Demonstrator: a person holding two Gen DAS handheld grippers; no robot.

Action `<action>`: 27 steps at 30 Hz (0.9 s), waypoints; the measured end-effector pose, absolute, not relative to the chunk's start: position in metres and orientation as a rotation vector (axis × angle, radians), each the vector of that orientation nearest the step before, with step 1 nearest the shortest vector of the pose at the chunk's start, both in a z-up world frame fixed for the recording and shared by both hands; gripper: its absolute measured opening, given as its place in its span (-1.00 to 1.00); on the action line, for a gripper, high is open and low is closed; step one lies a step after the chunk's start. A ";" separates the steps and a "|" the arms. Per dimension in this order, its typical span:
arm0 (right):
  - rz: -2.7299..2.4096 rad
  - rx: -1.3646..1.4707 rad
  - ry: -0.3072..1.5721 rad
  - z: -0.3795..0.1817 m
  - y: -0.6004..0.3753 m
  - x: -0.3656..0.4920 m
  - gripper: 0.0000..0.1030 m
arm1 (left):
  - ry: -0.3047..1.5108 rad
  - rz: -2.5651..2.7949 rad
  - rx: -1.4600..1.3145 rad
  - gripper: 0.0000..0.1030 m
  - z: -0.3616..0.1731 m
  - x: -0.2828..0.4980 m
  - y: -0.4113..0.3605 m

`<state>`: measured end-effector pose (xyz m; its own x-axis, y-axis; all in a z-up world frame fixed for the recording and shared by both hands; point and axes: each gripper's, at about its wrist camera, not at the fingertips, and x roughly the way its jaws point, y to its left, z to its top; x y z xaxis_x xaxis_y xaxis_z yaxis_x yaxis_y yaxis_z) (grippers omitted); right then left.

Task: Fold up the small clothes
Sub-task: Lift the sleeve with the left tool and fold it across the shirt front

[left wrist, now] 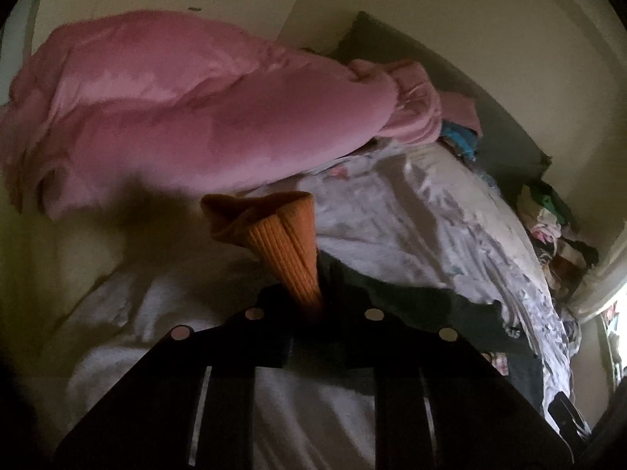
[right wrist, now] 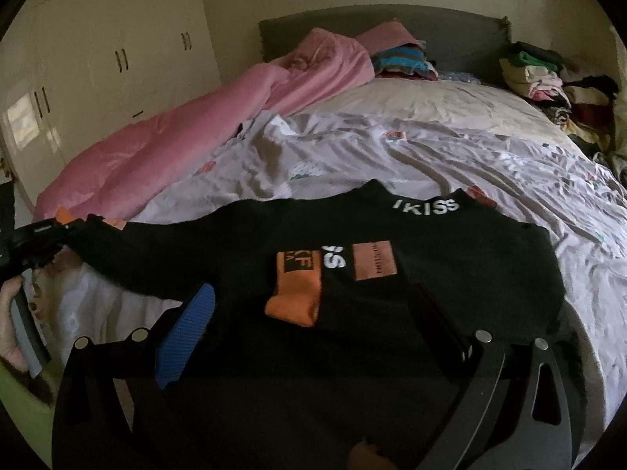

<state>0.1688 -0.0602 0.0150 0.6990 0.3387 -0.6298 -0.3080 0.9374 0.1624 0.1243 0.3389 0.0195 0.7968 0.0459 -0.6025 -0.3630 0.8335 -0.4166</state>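
My left claw [left wrist: 313,301] is pinched tight on the ribbed orange cuff [left wrist: 282,243] of the black knit sweater w/ orange patches [right wrist: 392,274], sleeve pulled out to the side. Sweater's flat on the wrinkled pale printed bedsheet [right wrist: 431,149], pink fluffy blanket [right wrist: 156,145] beside it. My right claw [right wrist: 309,337] is spread wide just over the sweater's front, blue pad [right wrist: 184,337] showing, holding nothing.

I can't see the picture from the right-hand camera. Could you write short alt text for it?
A black sweater with orange patches and white lettering lies spread on a rumpled pale bedsheet, framed by the open right gripper. At far left, the left gripper pinches the sweater's orange cuff. A pink duvet and piled clothes lie behind.
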 end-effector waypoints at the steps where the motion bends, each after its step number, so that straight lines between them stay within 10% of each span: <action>1: 0.356 0.051 0.709 0.017 -0.063 0.167 0.91 | 0.608 0.221 -0.540 -0.83 0.025 0.124 0.333; 27: 0.224 0.151 0.635 0.039 -0.150 0.136 0.91 | 0.584 -0.009 -0.393 -0.91 0.073 0.139 0.215</action>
